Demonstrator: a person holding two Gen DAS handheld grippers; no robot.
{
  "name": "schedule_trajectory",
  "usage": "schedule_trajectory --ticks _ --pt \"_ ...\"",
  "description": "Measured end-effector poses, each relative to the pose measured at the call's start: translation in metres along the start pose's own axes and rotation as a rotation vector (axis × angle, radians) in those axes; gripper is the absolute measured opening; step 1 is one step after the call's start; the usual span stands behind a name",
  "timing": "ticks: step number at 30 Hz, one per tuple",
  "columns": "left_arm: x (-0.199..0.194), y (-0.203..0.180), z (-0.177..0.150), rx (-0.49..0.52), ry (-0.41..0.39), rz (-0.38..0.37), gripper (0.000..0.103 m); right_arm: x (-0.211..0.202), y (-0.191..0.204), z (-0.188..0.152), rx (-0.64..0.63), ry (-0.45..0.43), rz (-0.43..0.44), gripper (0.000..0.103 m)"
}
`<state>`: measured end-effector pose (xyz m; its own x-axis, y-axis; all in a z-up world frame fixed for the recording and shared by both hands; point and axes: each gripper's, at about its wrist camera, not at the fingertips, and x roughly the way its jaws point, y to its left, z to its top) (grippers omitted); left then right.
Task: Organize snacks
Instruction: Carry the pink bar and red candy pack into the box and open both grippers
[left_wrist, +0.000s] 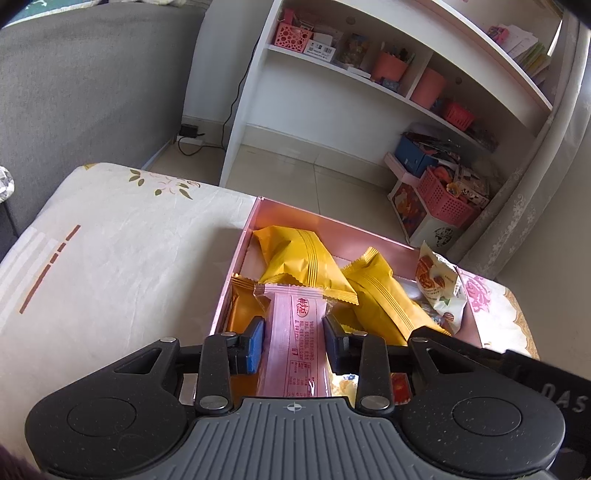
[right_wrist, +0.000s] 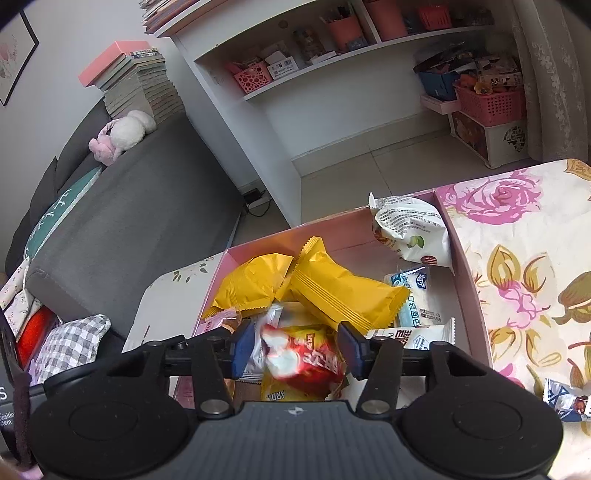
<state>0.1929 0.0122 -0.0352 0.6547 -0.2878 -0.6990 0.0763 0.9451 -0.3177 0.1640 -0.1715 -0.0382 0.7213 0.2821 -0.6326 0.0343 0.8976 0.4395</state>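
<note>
So the right claw (right_wrist: 299, 349) hangs over an open pink cardboard box (right_wrist: 466, 295) on the flowery-cloth counter (right_wrist: 524, 258), with a crinkly red and white snack packet (right_wrist: 306, 363) between its blue pads (right_wrist: 242, 349), which stand a bit apart from it. Two yellow wrapped snacks (right_wrist: 343, 291) lie behind, and a white pouch (right_wrist: 410, 230) leans in the far corner.

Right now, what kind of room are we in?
Most likely a lived-in home, a living room or bedroom. A grey sofa with cushions and a plush toy, white shelves crammed with baskets and books, and a flowered cloth under the pink snack box point to that.
</note>
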Motion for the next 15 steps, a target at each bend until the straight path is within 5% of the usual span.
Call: schedule_trajectory --ticks 2,9,15 --pt "-0.001 -0.001 -0.001 0.003 0.002 0.015 0.039 -0.004 0.0 0.001 -0.003 -0.01 -0.001 0.067" --pt "-0.011 -0.007 -0.005 0.05 -0.009 0.017 0.07 -0.022 -0.002 0.007 -0.004 -0.047 0.012 0.079" --pt "-0.023 -0.013 -0.009 0.094 0.011 0.001 0.083 -0.039 -0.004 0.009 -0.036 -0.063 0.015 0.086"
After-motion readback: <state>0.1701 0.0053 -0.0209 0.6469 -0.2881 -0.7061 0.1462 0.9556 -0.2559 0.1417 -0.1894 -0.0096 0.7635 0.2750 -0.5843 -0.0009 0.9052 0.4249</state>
